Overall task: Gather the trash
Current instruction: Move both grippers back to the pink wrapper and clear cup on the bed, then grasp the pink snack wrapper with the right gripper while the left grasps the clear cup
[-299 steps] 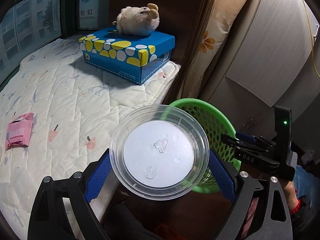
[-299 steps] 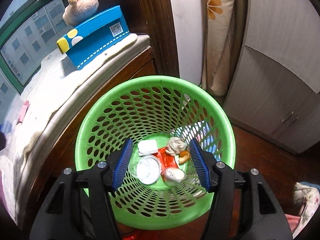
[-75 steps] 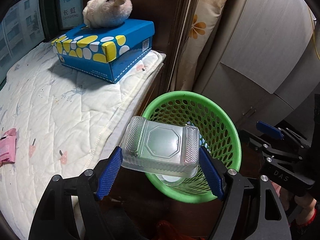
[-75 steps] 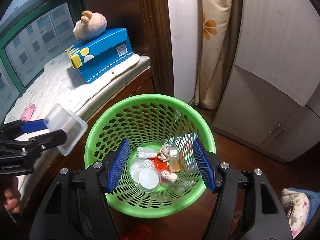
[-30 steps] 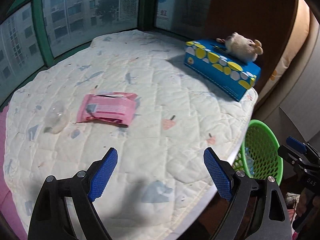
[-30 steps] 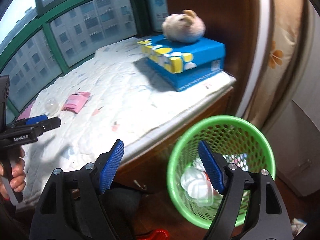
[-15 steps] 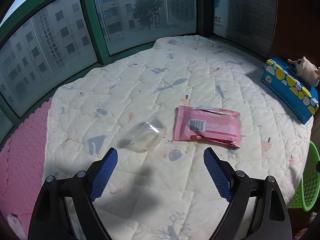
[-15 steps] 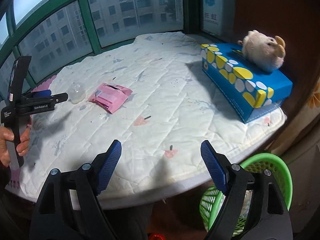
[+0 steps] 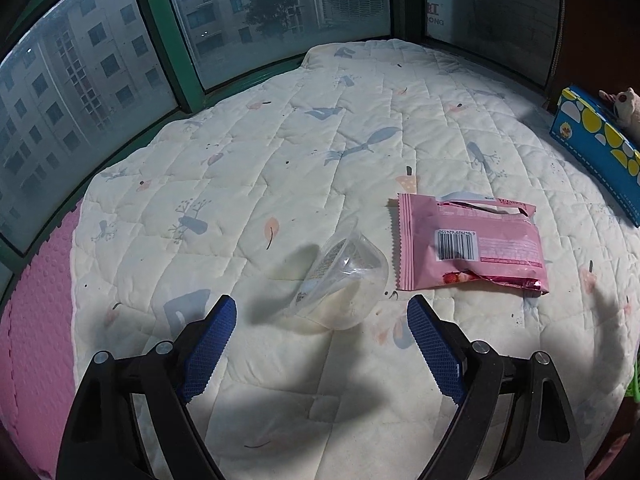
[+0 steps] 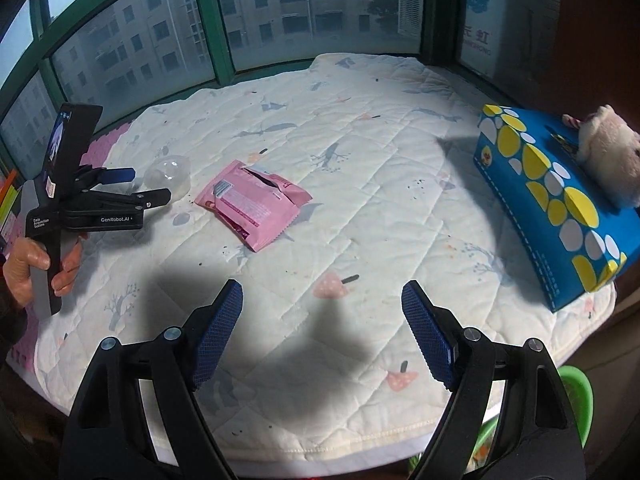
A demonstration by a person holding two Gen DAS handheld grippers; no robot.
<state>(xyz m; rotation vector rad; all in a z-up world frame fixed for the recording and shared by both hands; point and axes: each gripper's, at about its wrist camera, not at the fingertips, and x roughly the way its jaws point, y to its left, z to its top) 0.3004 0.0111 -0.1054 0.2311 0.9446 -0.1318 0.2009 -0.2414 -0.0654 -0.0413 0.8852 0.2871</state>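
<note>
Two pieces of trash remained on the quilt (image 9: 280,152): with the empty left gripper (image 9: 322,316) gaping before the cup (image 9: 344,276) at twelve o'clock, wrapper (image 9: 468,248) at two, closing seemed next.

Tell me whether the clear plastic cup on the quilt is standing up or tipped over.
Tipped over. The clear plastic cup lies on its side on the quilt, its open mouth toward the pink wrapper.

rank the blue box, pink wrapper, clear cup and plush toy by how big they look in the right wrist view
1. blue box, nearer the camera, which may inflate it
2. pink wrapper
3. plush toy, cut off by the frame edge, so its rank against the wrapper is unsure
4. clear cup, smallest
</note>
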